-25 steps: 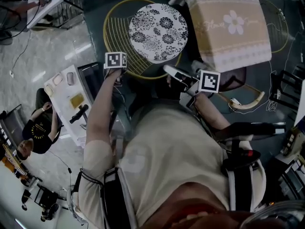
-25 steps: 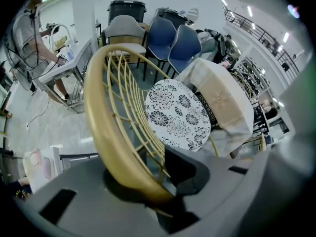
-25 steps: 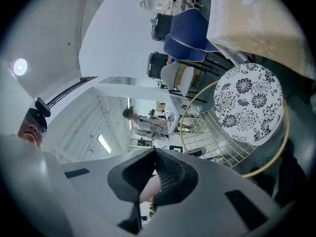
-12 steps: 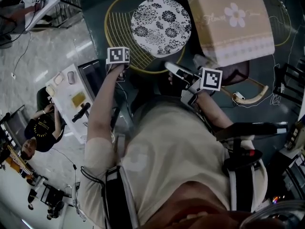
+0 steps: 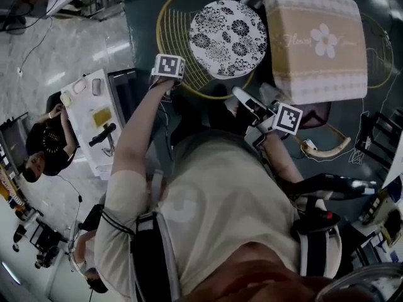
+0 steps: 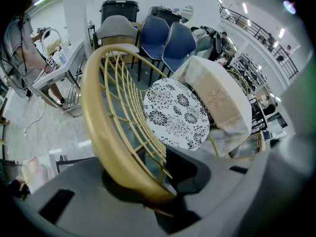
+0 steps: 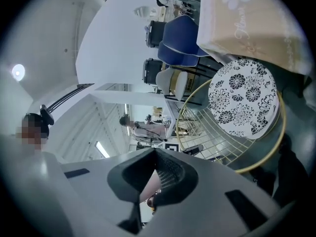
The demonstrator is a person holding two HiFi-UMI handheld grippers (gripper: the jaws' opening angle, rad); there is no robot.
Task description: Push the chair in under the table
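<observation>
The chair is a gold wire tub [image 5: 165, 17] with a round black-and-white floral cushion [image 5: 228, 38]. It stands next to the table under a beige flowered cloth [image 5: 315, 39]. My left gripper [image 5: 165, 83] points steeply down at the chair's near rim. In the left gripper view the thick gold rim [image 6: 98, 127] runs between the jaws of the left gripper [image 6: 158, 181], which have just been opening a little and still touch it on both sides. My right gripper [image 5: 242, 96] hangs apart from the chair, near my body. Seen in its own view, the right gripper [image 7: 157, 181] is shut on nothing.
A white cart [image 5: 94, 115] with small items stands at the left, a seated person [image 5: 44, 150] beside it. Another gold chair frame [image 5: 327, 145] and black stands lie at the right. Blue chairs [image 6: 168, 38] and bins stand beyond the table.
The head view has swung, so chair and table sit further right in it. The left gripper stays at the chair's rim. The right gripper stays near my body.
</observation>
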